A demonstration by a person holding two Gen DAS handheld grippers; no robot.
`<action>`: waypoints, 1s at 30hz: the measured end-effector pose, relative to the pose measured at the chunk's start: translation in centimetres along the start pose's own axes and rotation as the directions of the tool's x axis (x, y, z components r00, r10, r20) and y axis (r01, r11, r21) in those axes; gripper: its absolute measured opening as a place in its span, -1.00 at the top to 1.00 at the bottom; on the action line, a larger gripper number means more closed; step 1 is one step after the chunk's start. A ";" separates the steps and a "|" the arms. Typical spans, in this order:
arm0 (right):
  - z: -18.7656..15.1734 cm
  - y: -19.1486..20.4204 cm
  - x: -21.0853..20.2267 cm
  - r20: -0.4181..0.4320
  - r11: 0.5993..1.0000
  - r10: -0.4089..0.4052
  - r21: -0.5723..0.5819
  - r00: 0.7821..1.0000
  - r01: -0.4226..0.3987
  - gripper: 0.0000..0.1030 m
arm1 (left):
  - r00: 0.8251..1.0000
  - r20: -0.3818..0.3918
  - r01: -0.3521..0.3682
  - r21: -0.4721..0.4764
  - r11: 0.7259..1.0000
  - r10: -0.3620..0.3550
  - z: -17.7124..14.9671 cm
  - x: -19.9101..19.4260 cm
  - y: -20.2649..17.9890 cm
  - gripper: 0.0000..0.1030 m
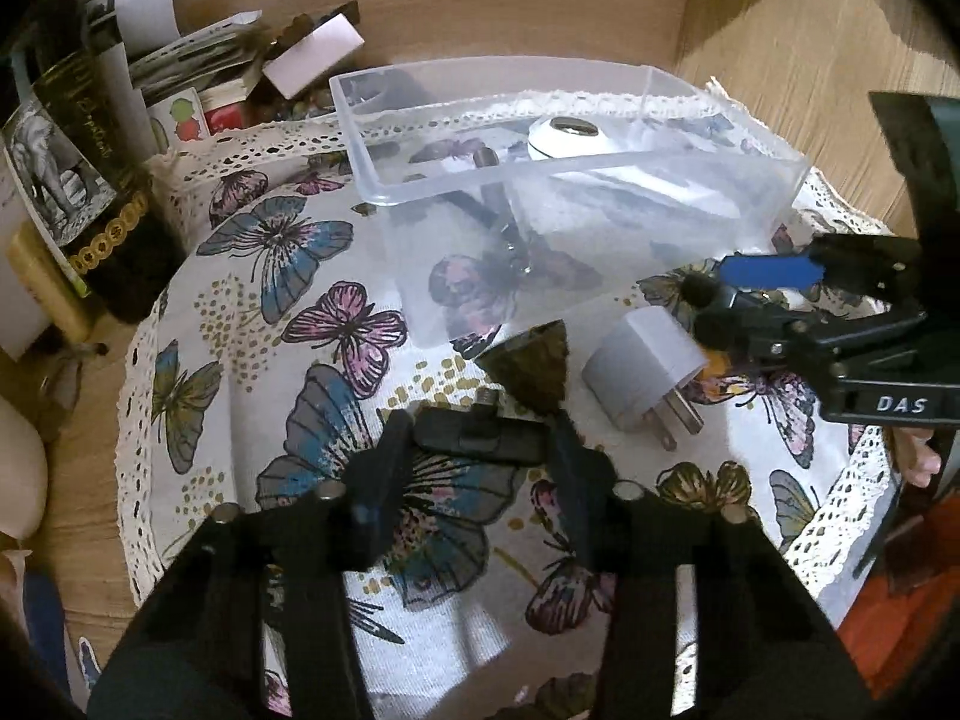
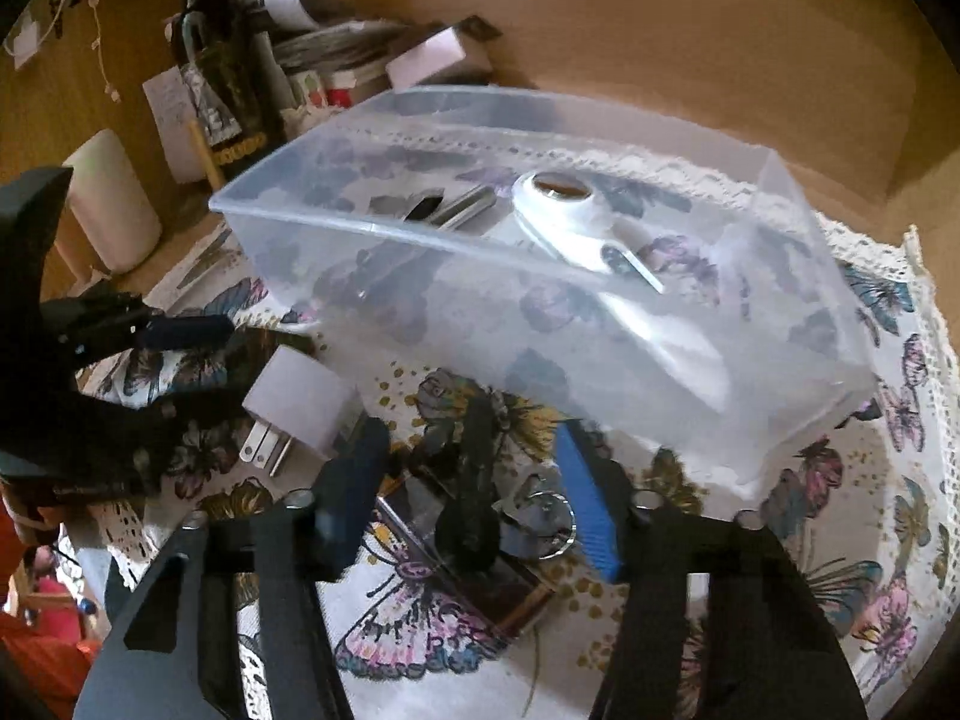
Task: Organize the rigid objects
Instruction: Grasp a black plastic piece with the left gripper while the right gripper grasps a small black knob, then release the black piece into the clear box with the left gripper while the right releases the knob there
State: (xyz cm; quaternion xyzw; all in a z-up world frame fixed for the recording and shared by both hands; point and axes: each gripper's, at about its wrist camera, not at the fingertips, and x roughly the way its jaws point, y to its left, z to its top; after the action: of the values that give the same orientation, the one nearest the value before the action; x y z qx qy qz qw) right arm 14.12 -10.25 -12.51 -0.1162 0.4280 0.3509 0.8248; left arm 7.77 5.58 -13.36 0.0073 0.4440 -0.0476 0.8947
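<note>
A clear plastic bin (image 1: 774, 180) (image 2: 288, 240) stands on the butterfly cloth and holds a white round gadget (image 1: 570, 135) (image 2: 564, 204) and dark metal pieces. My left gripper (image 1: 480, 438) is open, its fingers on either side of a flat black device (image 1: 480, 438). A white wall charger (image 1: 636, 366) (image 2: 306, 402) and a dark triangular stone (image 1: 534, 366) lie near it. My right gripper (image 2: 474, 480) is open around a black key fob (image 2: 471, 498) with a ring, lying on a shiny rectangular item (image 2: 474, 588). It also shows in the left wrist view (image 1: 750, 294).
A dark bottle (image 1: 90, 192) (image 2: 222, 72), papers and boxes (image 1: 210, 54) crowd the back left. A white cylinder (image 2: 111, 204) stands left. A wooden wall rises behind the bin. The round cloth's lace edge (image 1: 138, 360) marks the table's rim.
</note>
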 end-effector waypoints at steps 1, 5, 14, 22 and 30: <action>0.0 -0.1 0.0 0.001 1.000 0.007 0.003 1.000 -0.007 0.24 | 1.000 0.002 0.002 -0.002 1.000 -0.002 0.0 -0.1 0.0 0.14; 0.0 -0.5 -0.2 0.005 1.000 0.012 0.019 1.000 -0.012 0.48 | 1.000 0.007 -0.001 0.001 1.000 0.001 -0.1 -0.4 0.0 0.14; 0.0 -0.5 -3.1 0.095 1.000 -0.026 0.016 0.995 0.024 0.48 | 0.997 0.061 -0.039 -0.044 0.998 0.042 -0.9 -2.9 0.6 0.14; 0.6 -0.7 -6.4 0.196 0.998 -0.067 0.020 0.978 0.064 0.48 | 0.985 0.157 -0.066 -0.059 0.996 0.074 -0.1 -6.0 0.2 0.14; 2.2 -1.7 -9.6 0.305 0.993 -0.116 0.045 0.945 0.108 0.48 | 0.962 0.260 -0.063 -0.058 0.996 0.076 3.5 -7.9 -0.2 0.14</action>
State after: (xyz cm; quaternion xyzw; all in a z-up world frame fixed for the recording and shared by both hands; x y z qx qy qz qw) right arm 12.96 -15.02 -3.82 -0.0730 0.2919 0.3114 0.9014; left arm 5.74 5.78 -4.93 -0.0056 0.3222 -0.0058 0.9466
